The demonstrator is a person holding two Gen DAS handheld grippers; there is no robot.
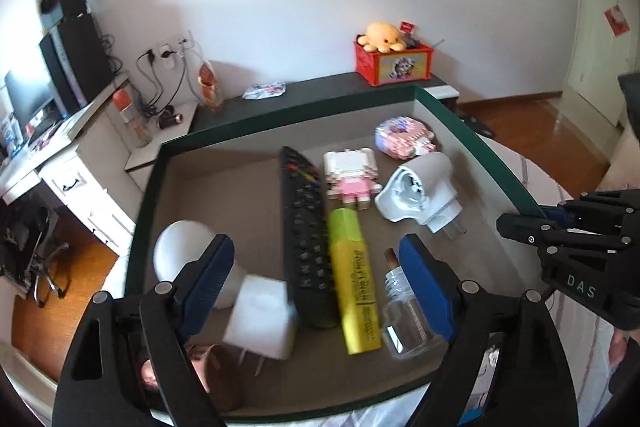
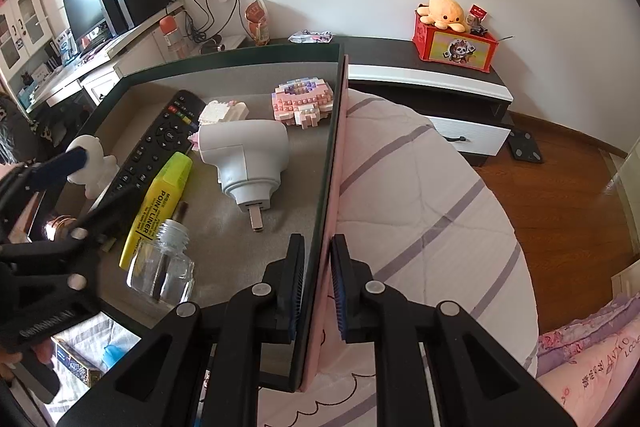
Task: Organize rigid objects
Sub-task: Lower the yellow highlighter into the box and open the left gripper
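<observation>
A shallow green box (image 1: 480, 147) lay on a bed, holding sorted items in a loose row: a white plug (image 1: 260, 319), a remote (image 1: 304, 227), a yellow marker (image 1: 354, 279) and a small glass bottle (image 1: 404, 323). The right gripper (image 2: 318, 283) had its fingers pinched shut on the box's right wall, seemingly to steady it. The left gripper (image 1: 316, 283) hovered over the near items, angled downward, fingers spread wide, holding nothing.

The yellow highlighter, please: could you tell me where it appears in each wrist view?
Left wrist view: yellow highlighter lies centre-low, right of the black remote.
Right wrist view: the highlighter lies left of centre, also right of the remote.
Shared landmark: the clear glass bottle beside its near end.
</observation>
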